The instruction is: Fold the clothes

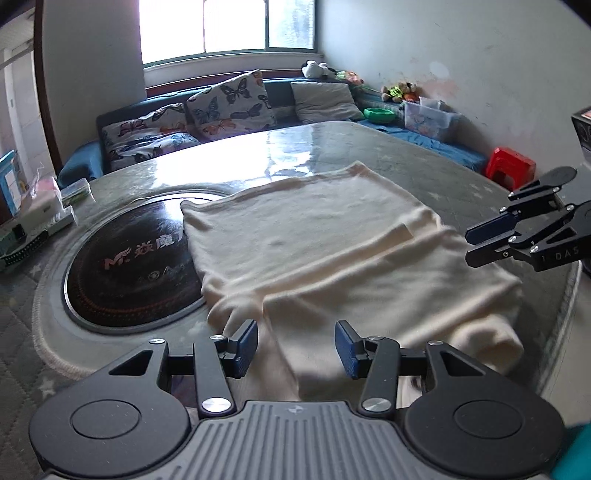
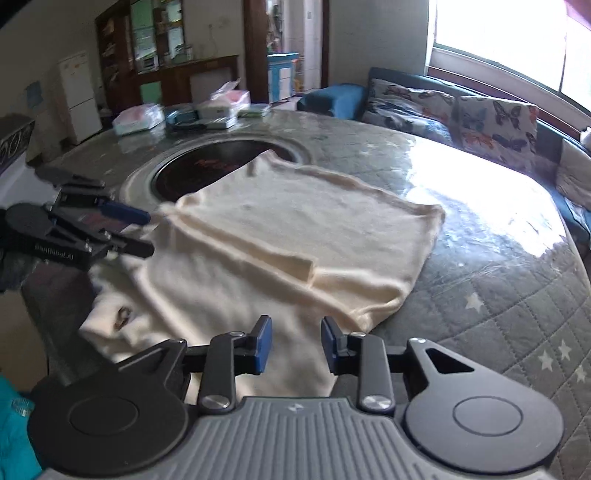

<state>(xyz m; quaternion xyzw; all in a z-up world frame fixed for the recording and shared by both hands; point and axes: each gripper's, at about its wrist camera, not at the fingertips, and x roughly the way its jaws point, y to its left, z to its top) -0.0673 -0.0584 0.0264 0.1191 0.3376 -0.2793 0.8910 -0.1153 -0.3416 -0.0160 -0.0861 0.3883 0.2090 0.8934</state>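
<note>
Nearest, the left gripper (image 1: 295,347) hangs over the near hem of a cream garment (image 1: 332,251), its fingers (image 1: 245,345) parted to a middling gap with nothing pressed between them. The right gripper (image 2: 295,345) hovers over the same edge, its fingers (image 2: 264,343) set narrower, apart and clamping nothing.

The garment lies partly folded on a round tabletop (image 2: 498,295) under a grey quilted, star-printed cover and clear film. One corner overlaps a dark round inset plate (image 1: 129,266) at the centre.

Boxes and packets (image 2: 207,112) sit at the far edge. Beyond runs a blue sofa (image 1: 436,140) with butterfly cushions (image 1: 229,107) under a bright window (image 1: 225,29).
</note>
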